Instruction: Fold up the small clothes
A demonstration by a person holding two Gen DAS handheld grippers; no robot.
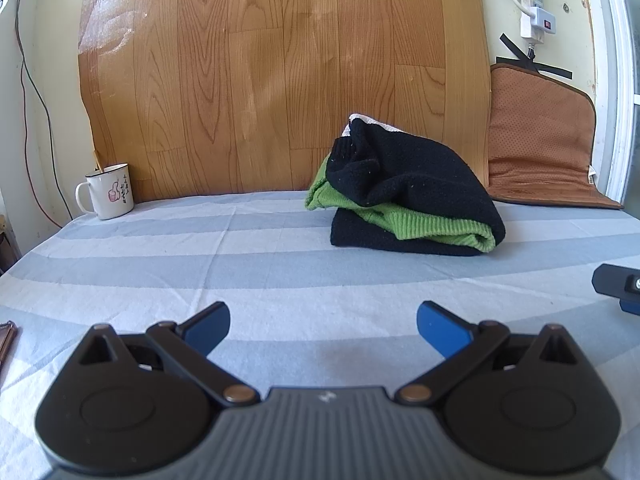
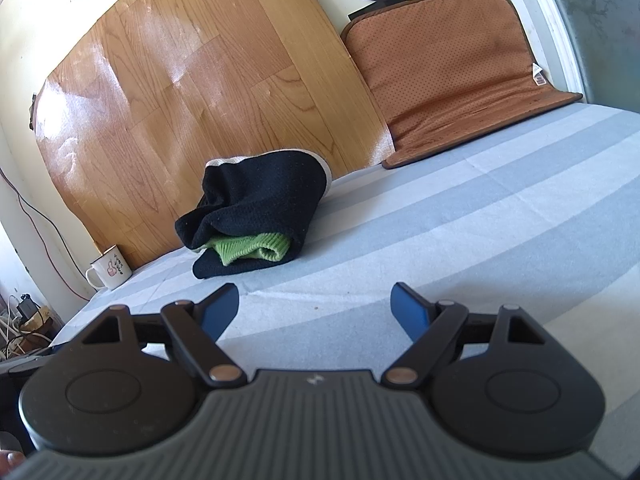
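We see both units empty. Left hand-held gripper [image 1: 323, 330] has its jaws spread wide, blue pads [image 1: 440, 330] apart, nothing between them, hovering over the near part of the bed [image 1: 200, 248]. Right hand-held gripper [image 2: 315, 312] is the same: jaws wide, holding nothing, over bare striped sheet.

Clothes pile [image 1: 412, 200] sits at the far edge of the bed, touching or just short of the wood panel [image 1: 260, 72] behind it; we can't tell which. The pile is a black knit on top and bottom, a green knit [image 1: 436, 230] sandwiched in the fold and sticking out at the near side, a bit of white fabric [image 1: 362, 119] showing at the back. It looks roughly folded, top layer rumpled. Well apart from both grippers.

Mug [image 1: 107, 191] stands upright at the far left corner of the bed, against the panel. Brown mat [image 1: 540, 148] leans on the wall at the far right edge, lower part lying on the bed, just beside the pile. Power strip [image 1: 534, 4] on the wall above the mat.
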